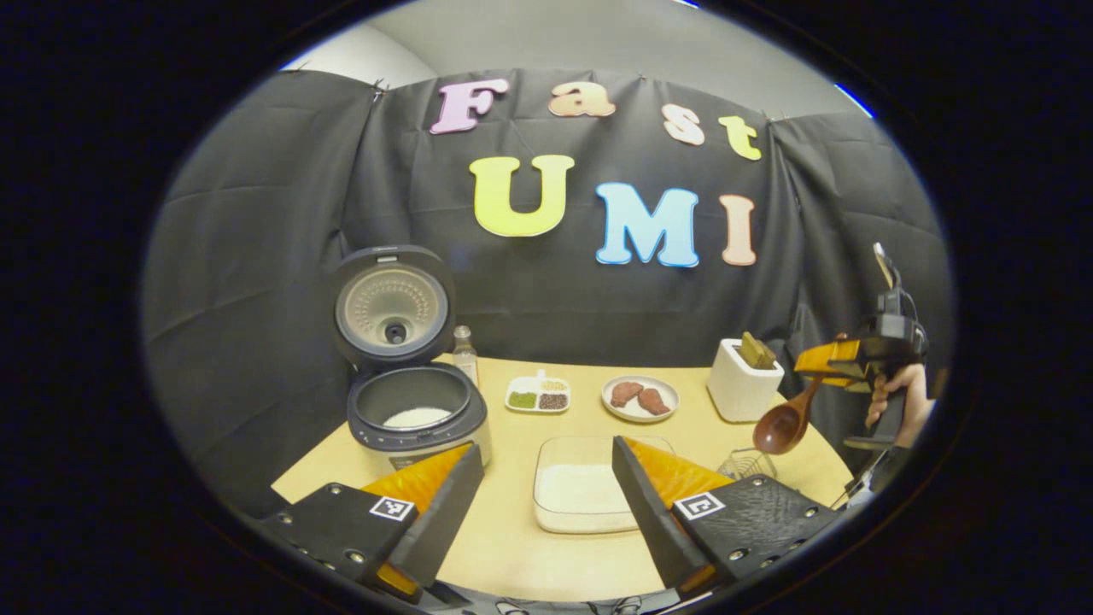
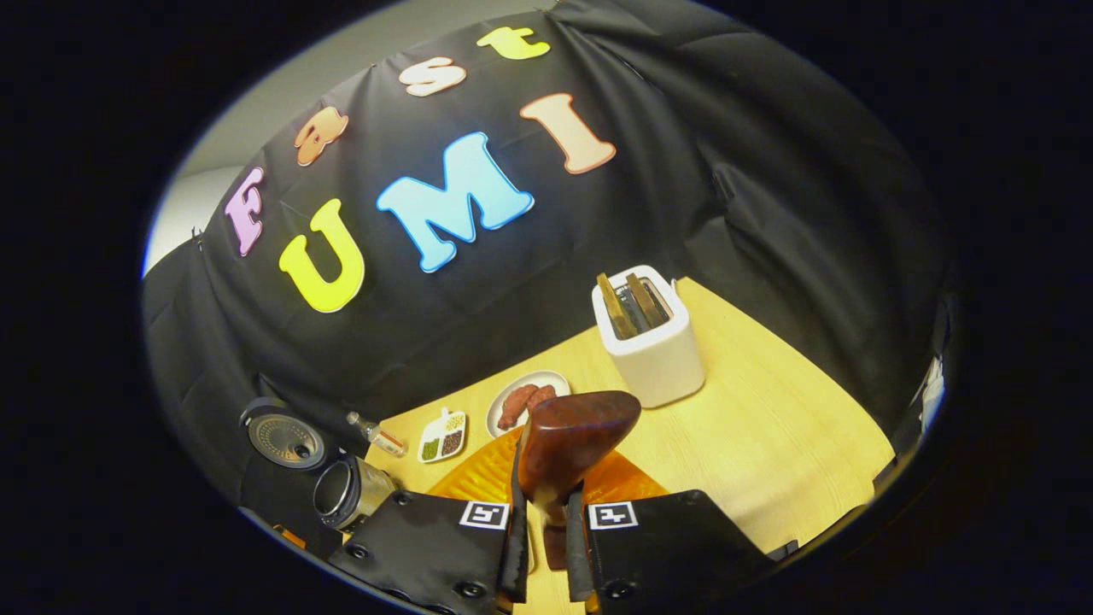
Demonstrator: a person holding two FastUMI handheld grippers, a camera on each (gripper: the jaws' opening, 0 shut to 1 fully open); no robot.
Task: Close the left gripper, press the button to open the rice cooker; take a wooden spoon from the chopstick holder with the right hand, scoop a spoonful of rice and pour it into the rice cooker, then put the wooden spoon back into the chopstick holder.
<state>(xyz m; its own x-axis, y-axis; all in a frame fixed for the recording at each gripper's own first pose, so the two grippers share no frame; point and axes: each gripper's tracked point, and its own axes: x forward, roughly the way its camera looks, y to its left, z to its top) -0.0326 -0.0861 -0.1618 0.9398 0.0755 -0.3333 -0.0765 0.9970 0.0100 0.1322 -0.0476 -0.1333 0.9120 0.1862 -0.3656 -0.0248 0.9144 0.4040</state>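
Observation:
The rice cooker (image 1: 410, 423) stands at the table's left with its lid (image 1: 393, 307) raised and white rice in its pot; it also sits low left in the right gripper view (image 2: 350, 491). My left gripper (image 1: 546, 478) is open above the near edge of a clear tray of rice (image 1: 576, 491). At the far right a hand holds my right gripper (image 1: 841, 359), shut on the handle of the wooden spoon (image 1: 781, 425), whose bowl hangs down above a small wire holder (image 1: 747, 464). Up close, my right gripper (image 2: 546, 517) clamps the spoon (image 2: 572, 440).
A white toaster (image 1: 741, 383) (image 2: 651, 337) with two slices stands at the back right. A plate of meat (image 1: 640, 397) (image 2: 525, 397), a divided dish of beans (image 1: 538, 395) (image 2: 444, 436) and a small bottle (image 1: 464, 350) (image 2: 376, 440) line the back of the wooden table (image 1: 512, 547).

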